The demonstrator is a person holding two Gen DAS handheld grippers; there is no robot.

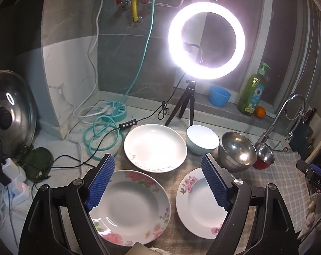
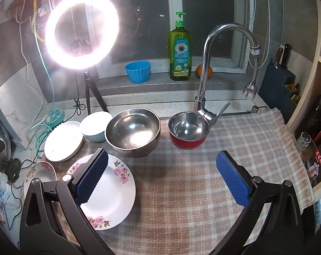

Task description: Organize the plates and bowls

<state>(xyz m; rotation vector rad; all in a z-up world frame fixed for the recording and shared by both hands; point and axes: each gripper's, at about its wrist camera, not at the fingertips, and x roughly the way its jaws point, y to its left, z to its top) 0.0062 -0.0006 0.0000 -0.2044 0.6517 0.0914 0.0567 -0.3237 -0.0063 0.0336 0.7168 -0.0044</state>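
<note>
A checked cloth (image 2: 203, 180) is spread on the counter, and the dishes are set out on it. A big white plate with pink flowers (image 1: 130, 207) is seen under the wide-open left gripper (image 1: 158, 182), partly behind its left pad; nothing is held. A smaller flowered plate (image 1: 197, 204) lies just beside it, behind the right pad. Farther back, a plain white plate (image 1: 155, 147), a pale blue bowl (image 1: 202, 140), a big steel bowl (image 2: 133, 131) and a little red steel bowl (image 2: 188, 131) are lined up. The right gripper (image 2: 161, 178) is also spread wide and holds nothing, with bare cloth between its jaws.
</note>
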